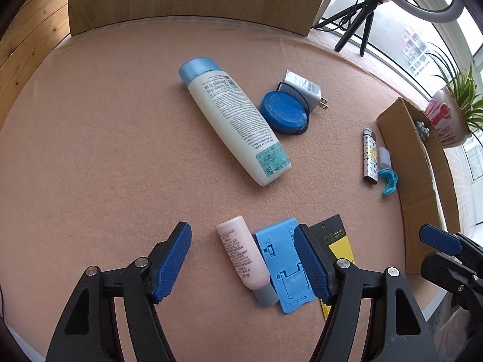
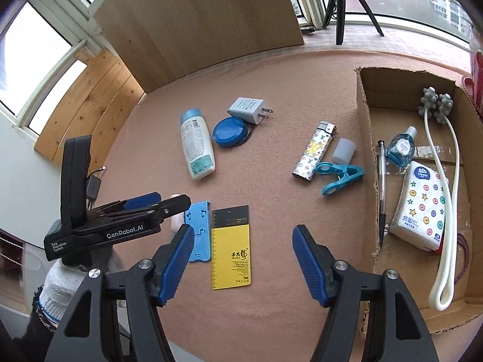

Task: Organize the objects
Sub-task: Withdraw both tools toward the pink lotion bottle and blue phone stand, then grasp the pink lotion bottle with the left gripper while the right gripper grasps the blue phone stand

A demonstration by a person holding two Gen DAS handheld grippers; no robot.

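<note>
Left gripper [image 1: 243,264] spread over pink tube [image 1: 243,255]; right gripper [image 2: 243,264] spread, empty. Centre the tube between the pads, clear of the blue stand [image 1: 285,267], before closing.

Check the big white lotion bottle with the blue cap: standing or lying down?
Lying down. The white bottle rests on its side on the pink mat, label facing up, its blue cap pointing toward the wooden board, outside the cardboard box.

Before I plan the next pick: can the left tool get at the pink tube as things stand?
Probably yes. The left tool is open, with the pink tube lying flat between its fingers. The blue stand lies right beside the tube, so closing may catch it too.
</note>
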